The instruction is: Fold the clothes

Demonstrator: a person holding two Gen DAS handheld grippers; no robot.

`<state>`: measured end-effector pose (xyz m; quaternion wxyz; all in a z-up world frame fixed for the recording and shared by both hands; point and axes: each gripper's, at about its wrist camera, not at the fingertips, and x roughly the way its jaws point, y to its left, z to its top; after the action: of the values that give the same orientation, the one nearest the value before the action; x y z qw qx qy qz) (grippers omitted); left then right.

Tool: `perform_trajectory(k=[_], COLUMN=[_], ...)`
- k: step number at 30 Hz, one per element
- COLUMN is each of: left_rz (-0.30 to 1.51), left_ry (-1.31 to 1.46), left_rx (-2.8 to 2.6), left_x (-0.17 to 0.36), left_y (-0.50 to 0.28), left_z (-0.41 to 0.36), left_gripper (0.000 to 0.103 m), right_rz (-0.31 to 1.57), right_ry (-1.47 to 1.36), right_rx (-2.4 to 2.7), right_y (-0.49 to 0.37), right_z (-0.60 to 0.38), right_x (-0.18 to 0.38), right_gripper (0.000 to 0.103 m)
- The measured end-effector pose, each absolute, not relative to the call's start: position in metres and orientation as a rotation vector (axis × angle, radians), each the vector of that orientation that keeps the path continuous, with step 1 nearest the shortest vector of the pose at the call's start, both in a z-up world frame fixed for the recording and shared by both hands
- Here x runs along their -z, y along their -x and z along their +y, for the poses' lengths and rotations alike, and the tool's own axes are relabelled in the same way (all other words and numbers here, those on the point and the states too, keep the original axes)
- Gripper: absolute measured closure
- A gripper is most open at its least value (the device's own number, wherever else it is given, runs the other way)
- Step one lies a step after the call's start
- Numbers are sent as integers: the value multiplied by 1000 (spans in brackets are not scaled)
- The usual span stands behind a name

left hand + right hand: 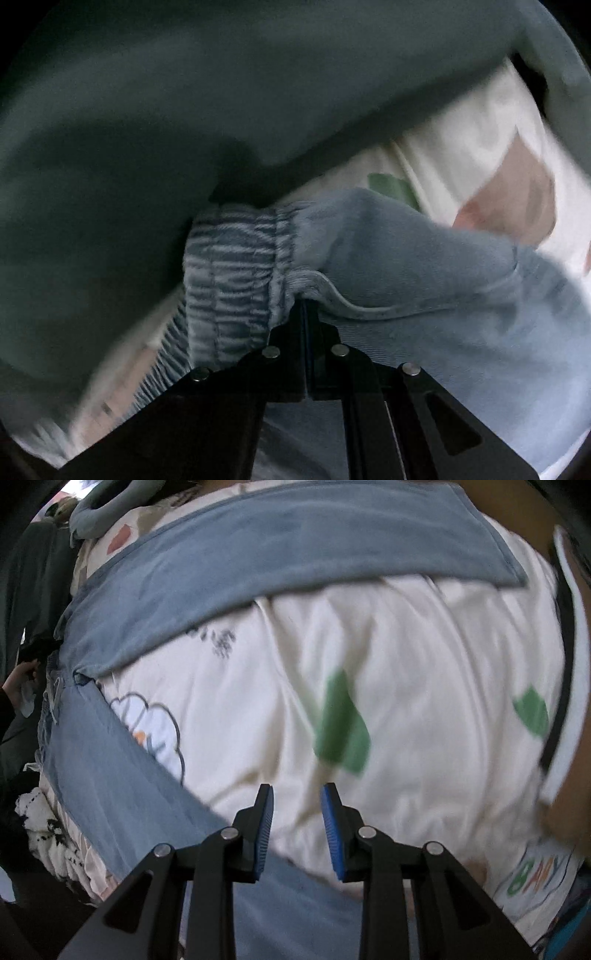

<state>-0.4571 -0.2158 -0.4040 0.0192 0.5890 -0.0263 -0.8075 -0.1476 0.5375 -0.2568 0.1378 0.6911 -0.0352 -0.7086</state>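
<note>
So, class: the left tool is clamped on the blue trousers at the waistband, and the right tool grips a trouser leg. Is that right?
Not quite. The right wrist view shows the right tool open, holding nothing. The left tool is indeed clamped on the blue trousers at the waistband.

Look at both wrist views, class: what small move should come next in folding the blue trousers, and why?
Probably bring the right hand-held gripper, open and empty over the quilt, down onto a trouser leg. The left hand-held gripper is already shut on the blue trousers beside the elastic waistband, while both legs lie spread apart.
</note>
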Motion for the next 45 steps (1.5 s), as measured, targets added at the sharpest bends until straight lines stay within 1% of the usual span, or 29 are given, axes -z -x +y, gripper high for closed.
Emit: perform_trajectory(k=[1, 2, 5, 8, 9, 11, 15, 17, 18, 22, 27, 30, 35, 36, 39, 41, 45], left_rz=[-129, -115, -4, 10, -4, -79, -114, -103, -97, -52, -27, 6, -19, -21, 18, 4, 30], left_ry=[-1820, -1822, -1858, -1846, -1825, -1839, -1900, -1912, -1918, -1936, -1951, -1924, -1925, -1925, -1925, -1919, -1915], left_rx=[2513, 2514, 2502, 2565, 2614, 2656, 2720, 2739, 2749, 2786, 2750, 2743, 2725, 2720, 2702, 2686, 2658], left_x=[404, 403, 394, 373, 362, 351, 344, 347, 348, 357, 376, 381, 389, 391, 393, 392, 382], left_y=[456, 455, 452, 442, 436, 429, 420, 421, 422, 430, 450, 458, 466, 467, 471, 471, 464], left_z=[-212, -214, -221, -218, -213, -200, -175, -164, -159, -145, -141, -141, -138, -138, -140, -137, -138], left_gripper=[98, 98, 99, 99, 97, 97, 97, 97, 97, 97, 97, 97, 97, 95, 95, 95, 96], right_rz=[-93, -85, -64, -42, -32, -14, -19, -29, -36, -31, -46, -52, -41, -44, -115, -154, -164], right_ry=[-1974, -1945, -1855, -1788, -1777, -1758, -1731, -1718, -1715, -1727, -1768, -1738, -1705, -1701, -1699, -1698, -1706], right_rx=[2059, 2068, 2093, 2104, 2105, 2109, 2132, 2151, 2162, 2227, 2249, 2247, 2249, 2250, 2266, 2296, 2343], right_y=[155, 164, 193, 223, 230, 246, 275, 285, 296, 321, 353, 364, 380, 381, 391, 401, 421], right_z=[532, 529, 517, 481, 475, 462, 427, 419, 405, 408, 405, 395, 375, 373, 372, 373, 374], right_x=[249, 242, 224, 237, 239, 241, 249, 248, 261, 267, 291, 292, 290, 290, 288, 286, 289], right_gripper=[78, 78, 78, 78, 78, 78, 78, 78, 78, 78, 78, 78, 78, 78, 78, 78, 78])
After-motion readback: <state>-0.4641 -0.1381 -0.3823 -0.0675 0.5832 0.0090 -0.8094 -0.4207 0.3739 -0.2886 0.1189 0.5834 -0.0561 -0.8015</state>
